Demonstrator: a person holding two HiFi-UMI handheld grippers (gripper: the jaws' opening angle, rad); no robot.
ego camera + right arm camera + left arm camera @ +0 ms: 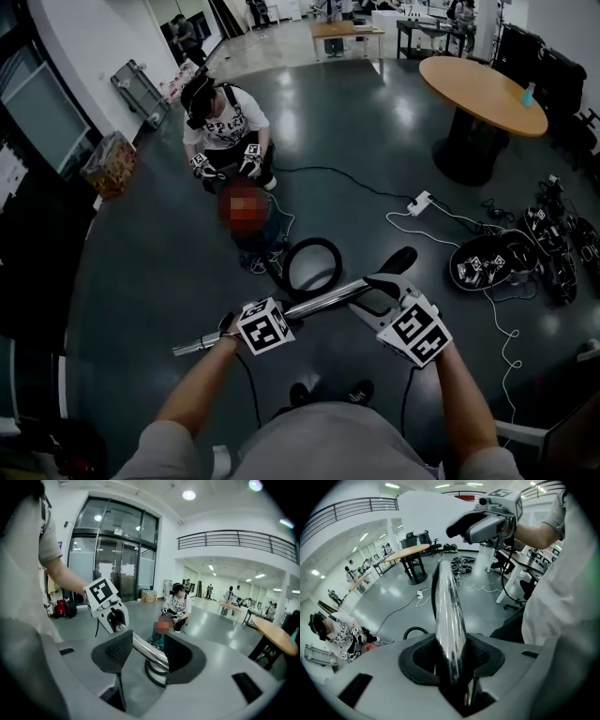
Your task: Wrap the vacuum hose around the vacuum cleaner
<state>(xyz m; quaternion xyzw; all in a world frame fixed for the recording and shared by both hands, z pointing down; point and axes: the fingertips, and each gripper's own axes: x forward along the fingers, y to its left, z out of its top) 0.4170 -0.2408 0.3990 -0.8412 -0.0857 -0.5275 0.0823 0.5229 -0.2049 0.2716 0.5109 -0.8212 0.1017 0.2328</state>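
A chrome vacuum wand (309, 305) runs across in front of me, with a black handle (398, 262) at its right end. The black hose (314, 267) loops on the floor from there to the vacuum cleaner (255, 234). My left gripper (234, 335) is shut on the wand (449, 616) near its left end. My right gripper (380, 298) is at the handle end. In the right gripper view its jaws (147, 646) stand open around the wand (143, 648), with a gap at the left pad. The ribbed hose (157, 673) shows below.
A person (225, 127) crouches just behind the vacuum cleaner, holding two grippers. To the right lie a power strip (419, 202), white cables and a pile of black gear (511, 262). A round wooden table (483, 94) stands at the far right, a basket (111, 164) far left.
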